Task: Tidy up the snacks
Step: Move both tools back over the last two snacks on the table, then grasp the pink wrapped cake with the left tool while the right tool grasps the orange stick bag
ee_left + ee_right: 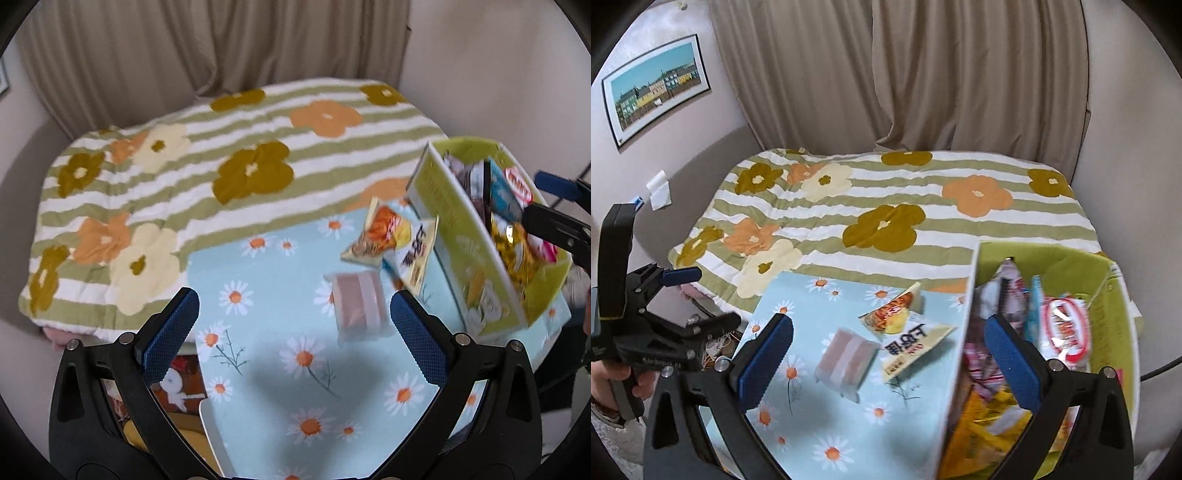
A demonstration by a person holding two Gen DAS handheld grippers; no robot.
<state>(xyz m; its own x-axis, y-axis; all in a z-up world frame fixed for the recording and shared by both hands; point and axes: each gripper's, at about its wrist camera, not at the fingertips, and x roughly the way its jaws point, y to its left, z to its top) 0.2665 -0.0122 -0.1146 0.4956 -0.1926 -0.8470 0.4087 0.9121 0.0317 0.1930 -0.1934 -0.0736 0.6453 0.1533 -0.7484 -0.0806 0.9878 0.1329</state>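
Note:
A green box (443, 206) (1071, 266) full of snack packets stands at the right of a light-blue daisy-print table (280, 325) (812, 387). Three packets lie loose on the table: a pink one (356, 308) (846, 356), an orange one (380, 232) (892, 314), and a white-and-yellow one (413, 258) (912, 349). My left gripper (295, 332) is open and empty, above the table just short of the pink packet. My right gripper (890, 354) is open and empty, straddling the box's left wall. Its fingers (554, 225) show over the box in the left wrist view.
A bed with a green-striped flower quilt (229, 155) (905, 206) lies behind the table, beige curtains (886, 74) beyond it. A framed picture (655, 86) hangs on the left wall. Clutter sits on the floor left of the table (181, 384).

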